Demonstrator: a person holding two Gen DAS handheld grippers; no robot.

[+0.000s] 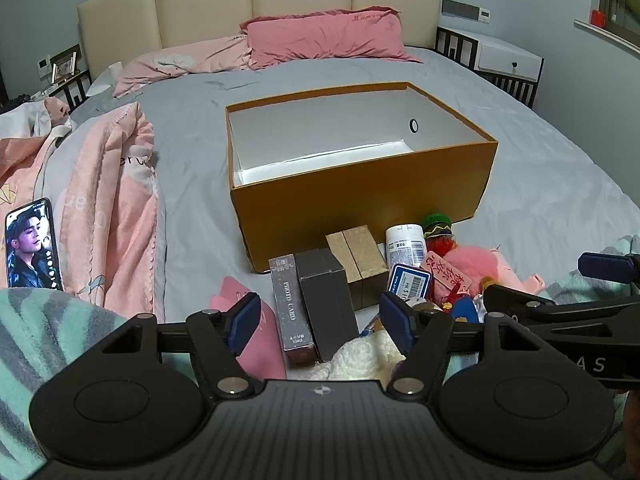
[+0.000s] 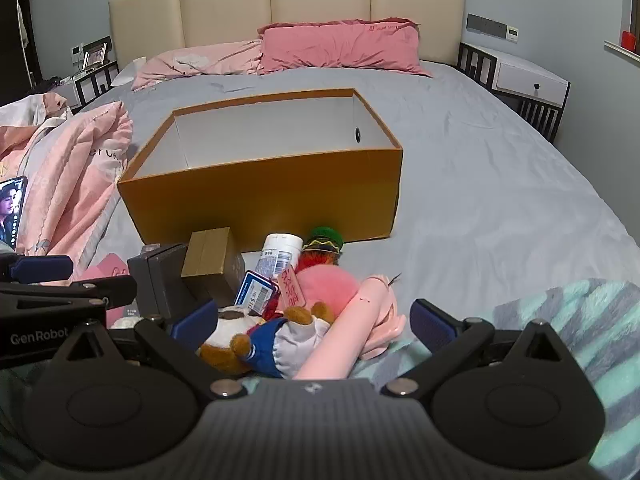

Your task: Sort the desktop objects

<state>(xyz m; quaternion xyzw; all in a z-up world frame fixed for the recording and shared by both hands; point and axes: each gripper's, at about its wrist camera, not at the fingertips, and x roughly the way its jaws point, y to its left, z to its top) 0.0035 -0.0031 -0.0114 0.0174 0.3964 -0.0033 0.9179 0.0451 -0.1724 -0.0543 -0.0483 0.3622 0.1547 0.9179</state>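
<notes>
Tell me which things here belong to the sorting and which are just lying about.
For the job:
orange box, nothing visible inside
Photo Card box
dark box
gold box
white bottle
pink plush
bear doll

Lying about:
phone, screen lit
pink quilt
pillows
striped blanket

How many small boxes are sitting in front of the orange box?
3 side by side: photo card box leftmost, dark grey box in the middle, gold box nearest the orange box. Toys may hide more.
</notes>
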